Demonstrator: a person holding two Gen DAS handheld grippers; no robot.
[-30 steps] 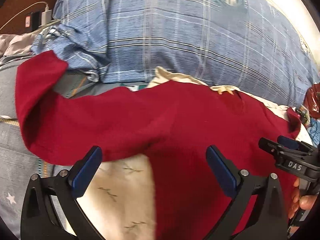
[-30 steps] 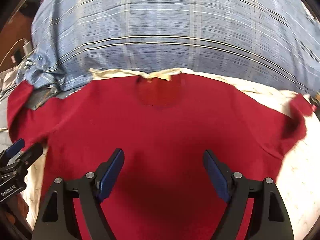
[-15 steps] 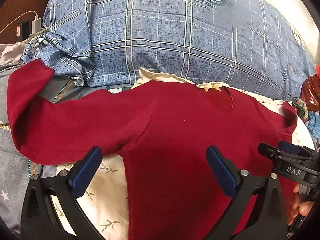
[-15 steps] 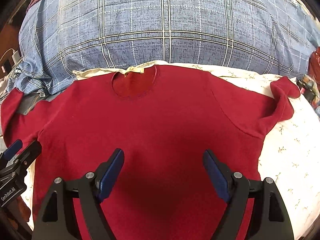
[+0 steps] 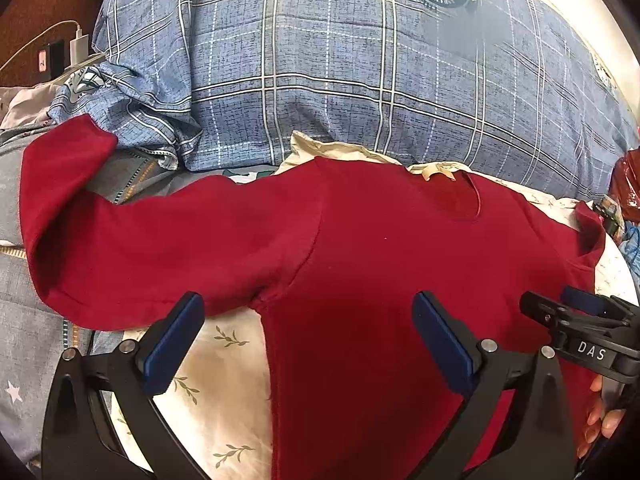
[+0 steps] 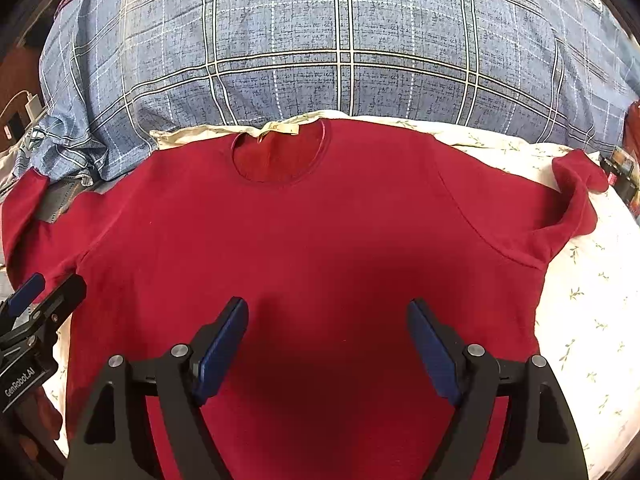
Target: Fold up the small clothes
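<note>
While the red sweater (image 6: 320, 240) lies flat on the bed's floral sheet (image 6: 592, 300), collar toward the plaid duvet (image 6: 320, 40), both jaws stand wide. Left hand-held gripper (image 5: 308, 336) and right hand-held gripper (image 6: 328, 340) hover empty.

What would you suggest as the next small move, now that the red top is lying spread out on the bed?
Probably bring the left gripper down onto the long sleeve and fold it across the red top. The body lies flat, both grippers are open and empty, and that sleeve trails off the floral sheet onto the bedding.
</note>
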